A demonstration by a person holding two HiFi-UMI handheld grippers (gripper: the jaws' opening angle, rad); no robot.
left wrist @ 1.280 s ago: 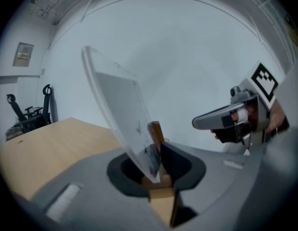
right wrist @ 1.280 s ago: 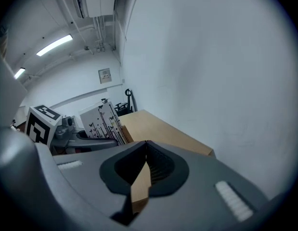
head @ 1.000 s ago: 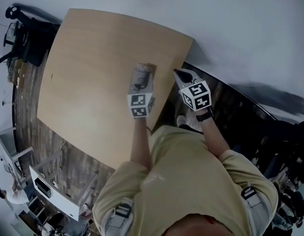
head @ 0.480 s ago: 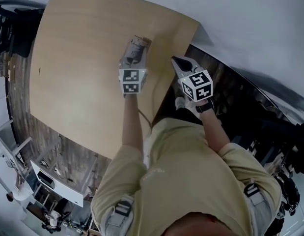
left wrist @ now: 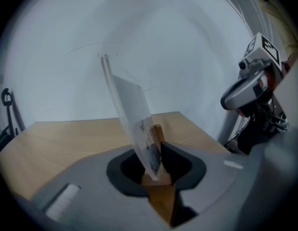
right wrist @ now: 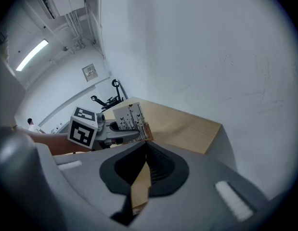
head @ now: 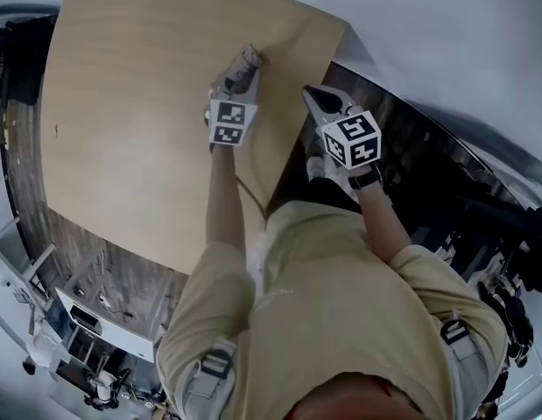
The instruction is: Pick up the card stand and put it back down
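The card stand (head: 245, 59), a small wooden base with a clear upright panel holding a printed card, sits between the jaws of my left gripper (head: 239, 72), which is shut on the wooden base (left wrist: 157, 137). The panel (left wrist: 132, 109) leans left, up out of the jaws. The stand is low over the far right part of the light wooden table (head: 130, 103); whether it touches the top I cannot tell. My right gripper (head: 313, 94) hangs off the table's right edge, shut with nothing in it. The right gripper view shows the stand (right wrist: 130, 116) and left gripper (right wrist: 121, 134) beside it.
The table's right edge (head: 292, 143) runs between the two grippers, with dark floor beyond it. A white wall (left wrist: 177, 47) rises just behind the table. Chairs and furniture (head: 87, 331) stand at the lower left, away from the hands.
The left gripper has carried the card stand downward and farther across the table toward the wall, rolling a little. The right gripper has sunk slightly beside the table edge.
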